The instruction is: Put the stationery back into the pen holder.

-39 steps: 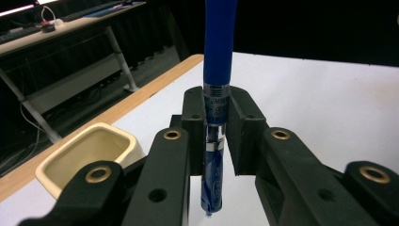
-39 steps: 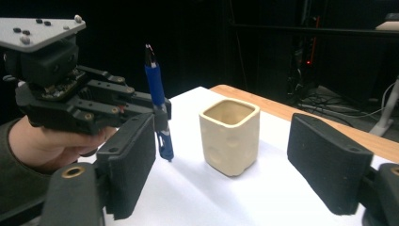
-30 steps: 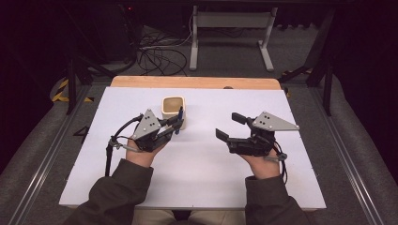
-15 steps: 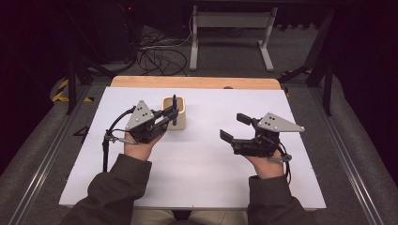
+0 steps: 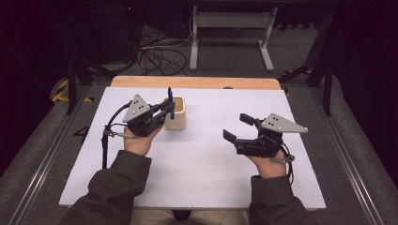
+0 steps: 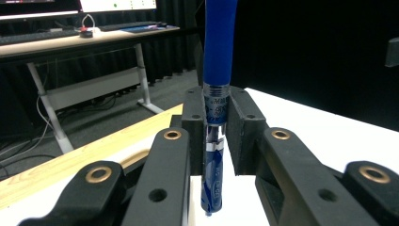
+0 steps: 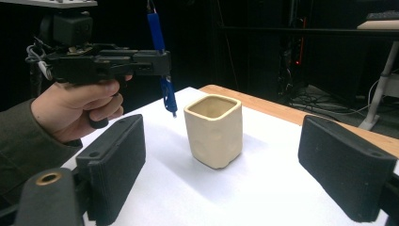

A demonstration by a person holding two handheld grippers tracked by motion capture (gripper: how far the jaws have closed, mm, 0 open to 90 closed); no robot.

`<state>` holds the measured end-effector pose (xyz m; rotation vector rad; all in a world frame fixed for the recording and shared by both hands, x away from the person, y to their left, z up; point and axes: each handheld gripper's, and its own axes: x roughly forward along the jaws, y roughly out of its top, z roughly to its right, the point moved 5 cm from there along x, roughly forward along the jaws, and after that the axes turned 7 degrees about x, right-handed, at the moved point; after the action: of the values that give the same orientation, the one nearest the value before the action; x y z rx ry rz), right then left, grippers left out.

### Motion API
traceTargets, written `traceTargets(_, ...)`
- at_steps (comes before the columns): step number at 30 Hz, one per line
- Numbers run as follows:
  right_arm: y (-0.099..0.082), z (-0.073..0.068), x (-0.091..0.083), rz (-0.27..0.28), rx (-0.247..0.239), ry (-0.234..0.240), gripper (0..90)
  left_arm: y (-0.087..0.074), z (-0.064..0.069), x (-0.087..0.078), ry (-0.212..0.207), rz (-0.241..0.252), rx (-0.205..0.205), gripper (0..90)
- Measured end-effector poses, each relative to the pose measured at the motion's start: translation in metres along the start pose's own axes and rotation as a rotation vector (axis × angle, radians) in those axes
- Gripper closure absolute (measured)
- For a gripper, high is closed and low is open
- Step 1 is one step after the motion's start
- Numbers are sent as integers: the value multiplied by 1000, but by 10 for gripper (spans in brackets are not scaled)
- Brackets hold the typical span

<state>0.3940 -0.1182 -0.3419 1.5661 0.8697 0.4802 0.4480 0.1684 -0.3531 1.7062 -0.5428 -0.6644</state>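
A blue pen (image 5: 170, 96) stands upright, clamped between the jaws of my left gripper (image 5: 170, 108), which is shut on its lower barrel (image 6: 219, 47). The pen tip (image 7: 173, 112) hangs in the air beside the rim of a cream square cup (image 5: 176, 123), outside it. The cup (image 7: 215, 132) stands on the white table sheet (image 5: 211, 164). My right gripper (image 5: 238, 126) is at the right of the table, aimed toward the cup. Its jaws have just been opening and stand open with nothing between its pads (image 7: 117, 155).
A wooden strip (image 5: 197, 82) runs along the table's far edge. Beyond it are a white desk frame (image 5: 230, 28) and cables (image 5: 155, 51) on the floor. Grey floor and rails flank the table on both sides.
My left hand has carried the pen a little left and away from the person, along the cup's left side. The right hand has barely moved.
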Motion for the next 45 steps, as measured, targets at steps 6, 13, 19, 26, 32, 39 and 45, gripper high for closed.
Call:
traceTargets(6,0,0,0,0,-1,0,161,-1,-7,4,21,12,-21,793)
traceTargets(13,0,1,0,-2,-3,-1,162,-3,-14,8,43,29,-33,793)
traceTargets(19,0,2,-2,3,-2,-1,162,-5,-21,11,68,33,-51,793)
traceTargets(26,0,3,-4,7,5,-9,162,-10,-27,16,90,25,-58,793)
traceTargets(32,1,4,-5,19,3,-7,161,-13,-30,20,106,21,-67,793)
traceTargets(39,1,5,-7,25,3,-2,159,-20,-35,28,126,5,-76,793)
traceTargets(45,2,7,-9,30,8,-5,159,-25,-37,33,135,-20,-84,793)
